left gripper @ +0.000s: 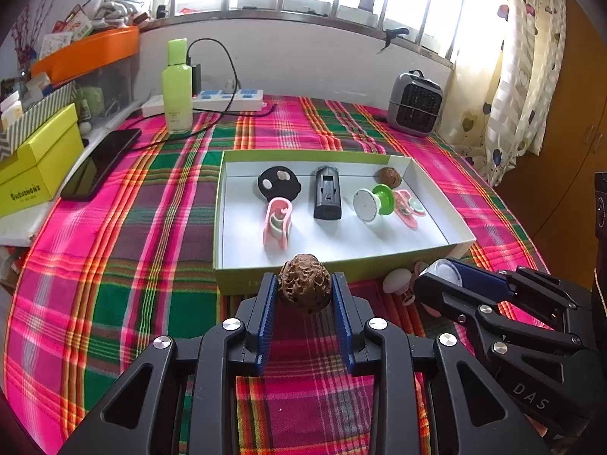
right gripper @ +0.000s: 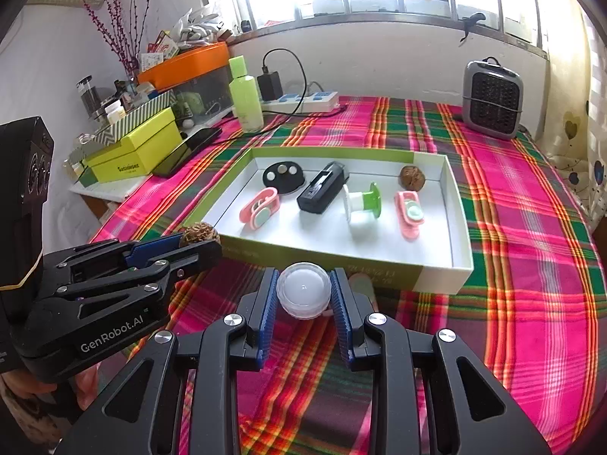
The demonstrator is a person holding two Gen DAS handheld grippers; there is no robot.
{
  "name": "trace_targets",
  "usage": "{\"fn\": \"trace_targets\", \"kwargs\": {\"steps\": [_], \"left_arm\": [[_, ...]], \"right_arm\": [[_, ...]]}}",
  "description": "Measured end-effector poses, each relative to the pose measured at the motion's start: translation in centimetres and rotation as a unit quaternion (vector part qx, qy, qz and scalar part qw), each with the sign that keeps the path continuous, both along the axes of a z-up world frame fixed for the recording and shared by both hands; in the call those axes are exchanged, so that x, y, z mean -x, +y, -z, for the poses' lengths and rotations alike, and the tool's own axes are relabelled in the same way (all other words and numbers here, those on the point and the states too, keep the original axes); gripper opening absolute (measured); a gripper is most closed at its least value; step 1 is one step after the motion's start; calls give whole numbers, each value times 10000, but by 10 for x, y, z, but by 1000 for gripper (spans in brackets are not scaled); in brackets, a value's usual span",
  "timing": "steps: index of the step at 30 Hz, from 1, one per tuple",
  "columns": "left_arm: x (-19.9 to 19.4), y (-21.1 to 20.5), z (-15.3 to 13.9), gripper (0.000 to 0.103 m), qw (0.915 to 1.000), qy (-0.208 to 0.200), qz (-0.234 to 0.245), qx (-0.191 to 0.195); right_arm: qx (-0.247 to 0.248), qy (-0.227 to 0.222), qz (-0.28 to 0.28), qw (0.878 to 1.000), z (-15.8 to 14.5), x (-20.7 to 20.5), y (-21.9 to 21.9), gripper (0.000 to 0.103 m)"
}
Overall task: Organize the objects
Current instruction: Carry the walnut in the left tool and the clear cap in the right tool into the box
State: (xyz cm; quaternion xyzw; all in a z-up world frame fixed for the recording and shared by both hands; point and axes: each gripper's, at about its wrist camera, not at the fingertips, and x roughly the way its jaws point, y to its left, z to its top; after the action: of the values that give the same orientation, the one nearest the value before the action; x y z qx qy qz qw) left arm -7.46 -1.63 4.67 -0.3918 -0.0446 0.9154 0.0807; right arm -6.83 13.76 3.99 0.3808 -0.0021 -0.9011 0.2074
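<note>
A: Which step are you at now?

B: Carrying, I think. Your left gripper [left gripper: 304,288] is closed on the walnut [left gripper: 303,282]; your right gripper [right gripper: 303,290] is closed on the white dome cap [right gripper: 303,289]. You hold both just before the near wall of the box [left gripper: 242,278].

A: And next?

B: Lift both over that wall, find free floor between the things inside, then release.

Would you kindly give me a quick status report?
Left claw shut on walnut. Right claw shut on white dome cap. Both short of open box; path clear.
</note>
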Motion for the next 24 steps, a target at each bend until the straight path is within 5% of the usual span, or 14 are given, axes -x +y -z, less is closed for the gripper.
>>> {"fn": "trace_targets", "kwargs": {"steps": [24], "left_arm": [[39, 15, 3, 27, 9998, -131, 135, -7]], "right_arm": [[12, -72, 347, 9994, 1, 43, 29, 29]]}}
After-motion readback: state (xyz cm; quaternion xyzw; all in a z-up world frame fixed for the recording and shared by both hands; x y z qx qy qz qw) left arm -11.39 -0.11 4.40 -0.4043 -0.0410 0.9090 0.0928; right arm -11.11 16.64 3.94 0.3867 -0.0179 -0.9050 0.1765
